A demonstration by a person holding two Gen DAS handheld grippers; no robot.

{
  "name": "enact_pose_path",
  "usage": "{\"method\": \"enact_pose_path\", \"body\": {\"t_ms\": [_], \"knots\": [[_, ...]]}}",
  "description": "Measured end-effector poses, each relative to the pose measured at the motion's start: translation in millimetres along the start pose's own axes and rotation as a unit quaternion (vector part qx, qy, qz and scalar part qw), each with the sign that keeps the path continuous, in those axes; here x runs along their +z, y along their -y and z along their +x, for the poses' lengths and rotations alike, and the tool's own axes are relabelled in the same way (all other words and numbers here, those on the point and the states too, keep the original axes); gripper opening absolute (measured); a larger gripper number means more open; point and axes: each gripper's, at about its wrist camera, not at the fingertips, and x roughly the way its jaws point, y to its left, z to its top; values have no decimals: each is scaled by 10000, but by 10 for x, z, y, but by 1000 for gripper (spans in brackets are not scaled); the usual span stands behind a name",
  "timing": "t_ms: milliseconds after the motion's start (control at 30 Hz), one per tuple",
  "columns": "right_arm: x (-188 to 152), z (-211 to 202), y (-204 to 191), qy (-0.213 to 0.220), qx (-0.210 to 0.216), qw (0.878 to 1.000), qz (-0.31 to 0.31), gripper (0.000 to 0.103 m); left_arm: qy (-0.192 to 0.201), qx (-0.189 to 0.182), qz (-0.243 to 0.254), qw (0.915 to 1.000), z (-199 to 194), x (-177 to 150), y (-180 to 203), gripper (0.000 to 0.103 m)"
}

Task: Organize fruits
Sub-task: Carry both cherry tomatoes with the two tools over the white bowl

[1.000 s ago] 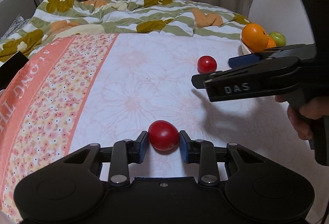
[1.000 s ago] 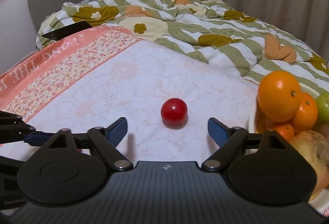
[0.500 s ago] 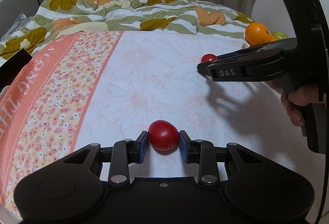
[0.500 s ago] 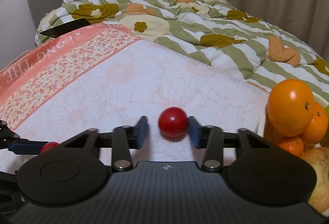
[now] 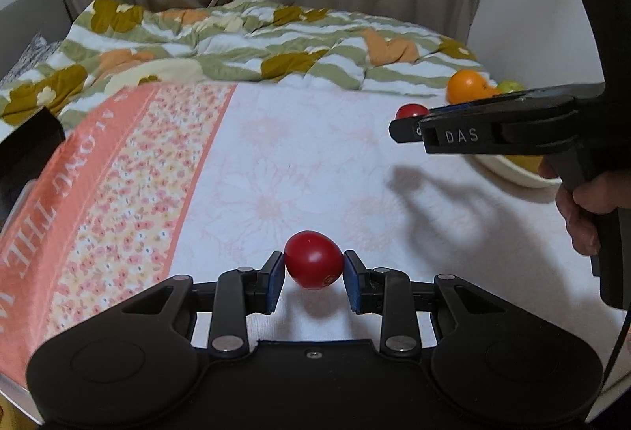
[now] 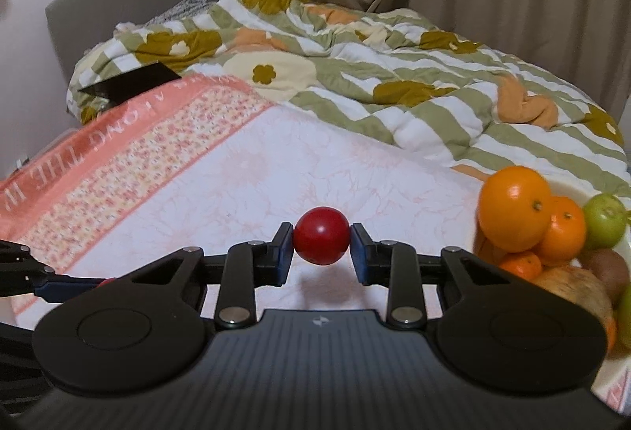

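My left gripper (image 5: 314,268) is shut on a red egg-shaped tomato (image 5: 313,259) and holds it just above the white floral bedsheet (image 5: 307,154). My right gripper (image 6: 322,246) is shut on a round red tomato (image 6: 322,240), lifted off the sheet with its shadow below. In the left wrist view the right gripper (image 5: 410,122) hangs at the right with its tomato (image 5: 411,111) at the tip. A white bowl (image 6: 564,187) at the right holds oranges (image 6: 514,209), a green fruit (image 6: 603,219) and other fruit.
A crumpled green-striped floral duvet (image 6: 355,75) lies across the far side of the bed. A pink flowered border (image 5: 98,193) runs down the left. A dark flat object (image 6: 130,85) lies at the far left. Curtains hang behind.
My right gripper has shut on the round tomato and lifted it off the sheet. My left gripper has risen a little with its tomato.
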Motion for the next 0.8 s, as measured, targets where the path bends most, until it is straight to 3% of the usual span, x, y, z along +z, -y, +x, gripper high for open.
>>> {"method": "enact_pose_path", "body": {"t_ms": [400, 600, 800], "knots": [[75, -898, 60, 301, -594, 9958, 633, 46, 624, -543, 571, 9949, -469, 465, 227, 35], [46, -1240, 374, 404, -1124, 9887, 903, 46, 831, -912, 862, 9886, -453, 751, 466, 35], [-2, -1386, 889, 422, -1448, 9821, 1128, 46, 885, -1058, 944, 9859, -281, 1042, 792, 35]]}}
